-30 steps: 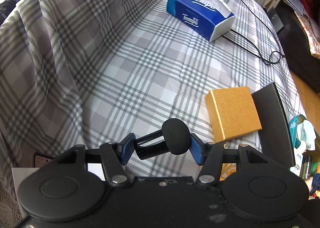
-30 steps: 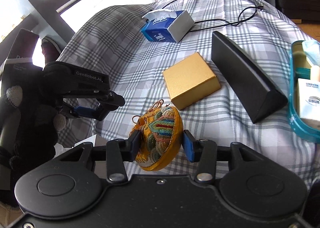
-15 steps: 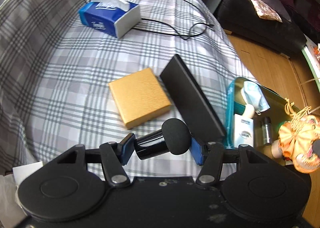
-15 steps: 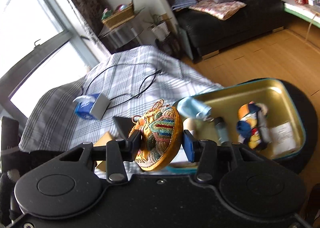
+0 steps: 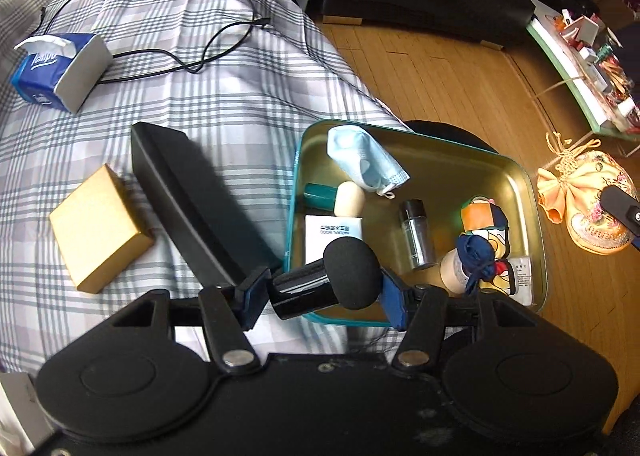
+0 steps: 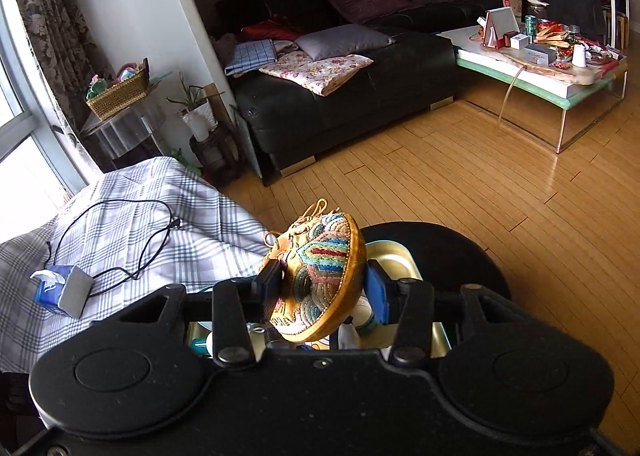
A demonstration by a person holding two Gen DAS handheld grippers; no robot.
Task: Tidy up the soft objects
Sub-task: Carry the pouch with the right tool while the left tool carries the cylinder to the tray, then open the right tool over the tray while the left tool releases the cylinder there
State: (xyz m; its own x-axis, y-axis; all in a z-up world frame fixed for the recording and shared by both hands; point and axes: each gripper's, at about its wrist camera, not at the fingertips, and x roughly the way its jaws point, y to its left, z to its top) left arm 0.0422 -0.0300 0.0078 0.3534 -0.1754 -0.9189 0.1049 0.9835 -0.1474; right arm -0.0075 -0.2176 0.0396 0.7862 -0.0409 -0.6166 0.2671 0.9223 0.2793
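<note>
Sorting shown part done: a face mask (image 5: 362, 158) and bottles already lie in the tin (image 5: 524, 192), while the left gripper (image 5: 320, 290) is clamped on a foam-tipped microphone (image 5: 352, 278) and the right gripper (image 6: 320, 290) on an embroidered pouch (image 6: 320, 280), both held above it, not yet put down.

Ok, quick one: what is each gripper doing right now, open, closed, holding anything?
Left gripper: closed on a black foam-tipped microphone.
Right gripper: closed on an embroidered orange fabric pouch.

One tin tray (image 5: 524, 176), one tissue box (image 5: 56, 68), one gold box (image 5: 96, 228), one face mask (image 5: 360, 160), two embroidered pouches (image 5: 588, 208) (image 5: 484, 224).
</note>
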